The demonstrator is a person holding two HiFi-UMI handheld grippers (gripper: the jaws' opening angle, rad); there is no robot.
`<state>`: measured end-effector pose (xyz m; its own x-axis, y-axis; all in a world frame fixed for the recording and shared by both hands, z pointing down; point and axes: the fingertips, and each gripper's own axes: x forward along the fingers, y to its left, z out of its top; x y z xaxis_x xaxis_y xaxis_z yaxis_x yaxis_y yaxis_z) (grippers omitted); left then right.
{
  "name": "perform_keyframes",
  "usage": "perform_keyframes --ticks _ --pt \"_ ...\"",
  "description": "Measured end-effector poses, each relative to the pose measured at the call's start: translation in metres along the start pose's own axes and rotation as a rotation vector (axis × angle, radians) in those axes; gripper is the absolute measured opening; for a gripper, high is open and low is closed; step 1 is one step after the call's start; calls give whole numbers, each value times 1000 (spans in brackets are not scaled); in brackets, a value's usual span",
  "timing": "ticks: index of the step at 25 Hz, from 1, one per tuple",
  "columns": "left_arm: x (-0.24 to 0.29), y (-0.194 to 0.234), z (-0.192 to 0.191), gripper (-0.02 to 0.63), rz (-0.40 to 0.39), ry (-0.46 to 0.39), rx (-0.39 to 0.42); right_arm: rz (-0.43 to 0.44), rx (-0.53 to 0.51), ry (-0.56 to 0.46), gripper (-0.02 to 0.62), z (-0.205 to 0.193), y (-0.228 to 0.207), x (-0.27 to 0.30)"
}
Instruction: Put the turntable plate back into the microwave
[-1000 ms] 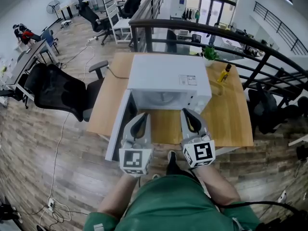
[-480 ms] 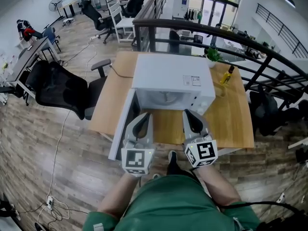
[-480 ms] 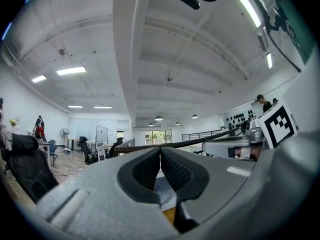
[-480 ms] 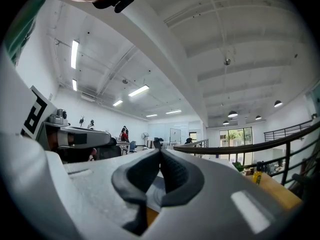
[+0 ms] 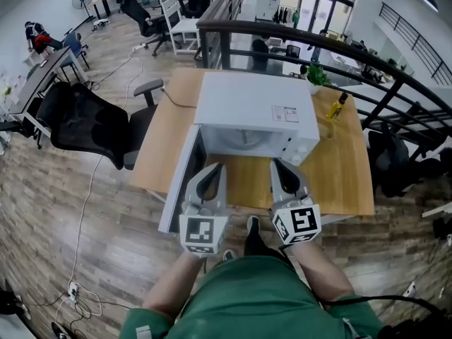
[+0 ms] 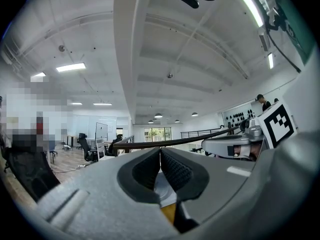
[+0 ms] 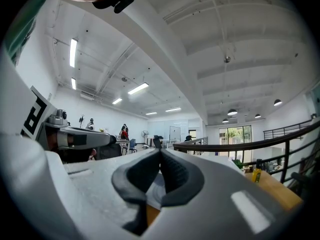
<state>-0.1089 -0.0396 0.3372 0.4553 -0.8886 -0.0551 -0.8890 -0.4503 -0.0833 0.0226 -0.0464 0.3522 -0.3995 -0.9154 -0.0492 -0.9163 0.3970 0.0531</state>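
Observation:
A white microwave stands on the wooden table, its door swung open to the left. Inside the cavity a pale round turntable plate shows, partly hidden by the roof. My left gripper and right gripper are held level side by side just before the opening, above the table's front edge. Both are shut with nothing between the pads. The left gripper view shows its jaws pressed together, and the right gripper view shows the same for its own.
An oil bottle and a small potted plant stand on the table to the right of and behind the microwave. A black office chair sits left of the table. A dark railing runs behind it.
The head view has drifted slightly. Both grippers stay shut and in the same place before the microwave.

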Motion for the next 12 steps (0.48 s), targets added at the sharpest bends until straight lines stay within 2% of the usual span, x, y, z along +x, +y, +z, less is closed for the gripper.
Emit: perform_keyframes --ticks 12 --pt "24 7 -21 12 5 31 -25 -2 -3 26 3 -17 -13 17"
